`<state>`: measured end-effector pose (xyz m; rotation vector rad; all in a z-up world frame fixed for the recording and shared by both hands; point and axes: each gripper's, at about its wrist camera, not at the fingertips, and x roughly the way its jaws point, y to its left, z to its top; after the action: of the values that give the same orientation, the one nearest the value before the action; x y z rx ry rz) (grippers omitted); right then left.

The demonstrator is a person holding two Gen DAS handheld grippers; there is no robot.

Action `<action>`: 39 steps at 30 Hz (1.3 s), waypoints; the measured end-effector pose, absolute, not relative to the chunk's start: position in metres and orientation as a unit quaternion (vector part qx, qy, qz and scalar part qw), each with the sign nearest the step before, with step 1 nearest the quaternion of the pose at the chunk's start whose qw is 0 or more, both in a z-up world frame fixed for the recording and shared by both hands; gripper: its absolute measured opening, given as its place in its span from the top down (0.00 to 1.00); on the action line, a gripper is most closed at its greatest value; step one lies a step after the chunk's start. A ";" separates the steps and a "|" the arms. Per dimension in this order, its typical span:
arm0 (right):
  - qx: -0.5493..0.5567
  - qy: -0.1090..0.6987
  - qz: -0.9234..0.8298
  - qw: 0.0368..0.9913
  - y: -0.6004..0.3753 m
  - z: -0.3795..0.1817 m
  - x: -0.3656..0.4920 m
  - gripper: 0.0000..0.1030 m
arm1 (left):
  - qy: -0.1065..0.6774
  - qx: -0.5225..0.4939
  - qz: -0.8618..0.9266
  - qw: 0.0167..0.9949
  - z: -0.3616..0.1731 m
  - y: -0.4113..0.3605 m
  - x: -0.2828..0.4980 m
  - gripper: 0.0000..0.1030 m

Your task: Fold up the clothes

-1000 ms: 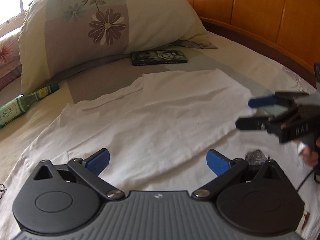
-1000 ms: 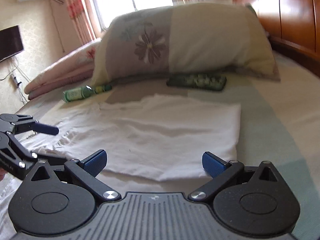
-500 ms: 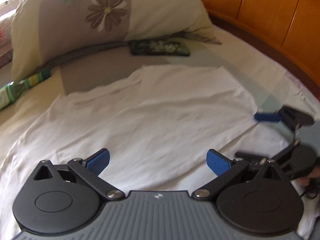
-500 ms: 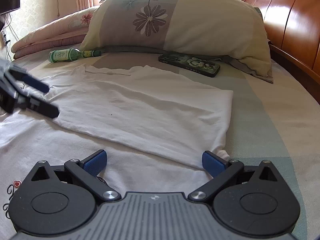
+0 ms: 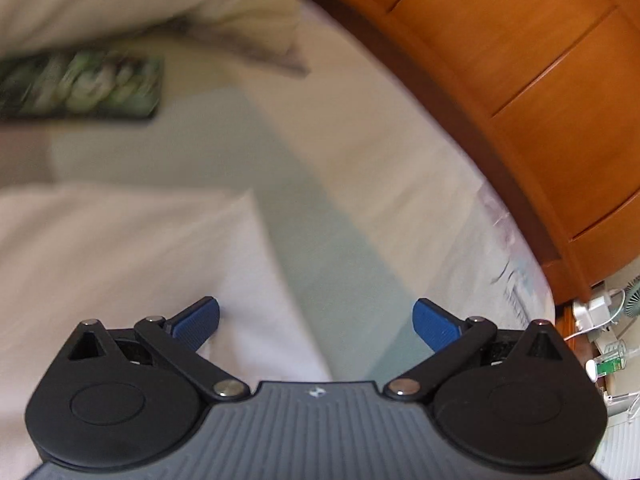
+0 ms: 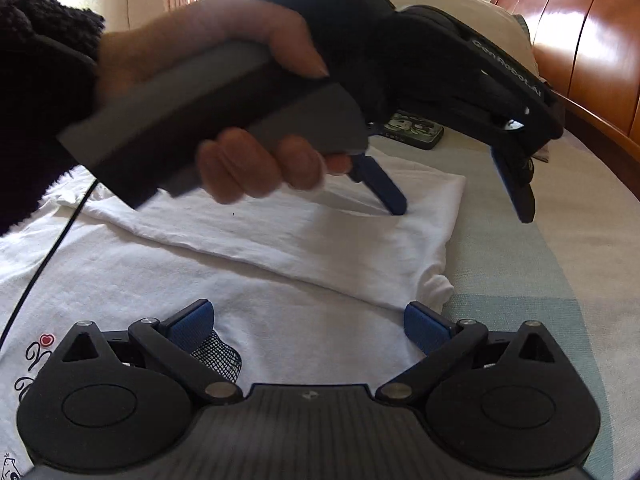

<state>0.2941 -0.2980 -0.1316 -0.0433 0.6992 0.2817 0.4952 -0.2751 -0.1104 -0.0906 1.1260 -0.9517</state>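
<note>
Presently on view, largest first. Bed (image 5: pixel 360 184): pale sheet with a grey-green stripe, wooden headboard (image 5: pixel 520 60) curving behind. Pillow (image 5: pixel 140 4): cream, propped at the head of the bed. White T-shirt (image 6: pixel 280 240): spread flat on the bed, one side already turned over in a long diagonal fold, its far corner lying square beside the stripe; small printed motifs show at the near left hem. Left gripper (image 6: pixel 460 204): held in the person's left hand (image 6: pixel 224 120), tilted down over that far corner, jaws spread, one fingertip touching or just above the cloth, the other out over bare sheet. Right gripper (image 6: pixel 308 324): low over the near fold edge, jaws spread, holding nothing. Patterned dark case (image 5: pixel 80 84): flat by the pillow, well apart from the shirt.

Risk, as a judgement: with one fingertip off the fabric, a closing pinch may catch only the top layer or miss the corner, dragging the existing fold askew.
</note>
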 end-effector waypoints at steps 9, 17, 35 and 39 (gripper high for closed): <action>-0.007 0.327 0.143 0.934 -0.301 -0.127 0.289 0.00 | 0.495 -0.067 -0.418 0.759 -0.101 -0.296 0.506 0.01; 0.012 0.303 0.172 0.937 -0.303 -0.115 0.274 0.00 | 0.536 -0.050 -0.469 0.700 -0.095 -0.265 0.466 0.01; 0.001 0.308 0.173 0.936 -0.298 -0.114 0.275 0.00 | 0.561 -0.064 -0.470 0.679 -0.104 -0.264 0.444 0.01; 0.008 0.304 0.171 0.937 -0.297 -0.110 0.273 0.00 | 0.543 -0.055 -0.490 0.680 -0.097 -0.274 0.438 0.01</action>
<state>0.2732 -0.2973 -0.1105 0.0154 0.6221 0.3484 0.4376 -0.2741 -0.0966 -0.1236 1.2178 -1.0992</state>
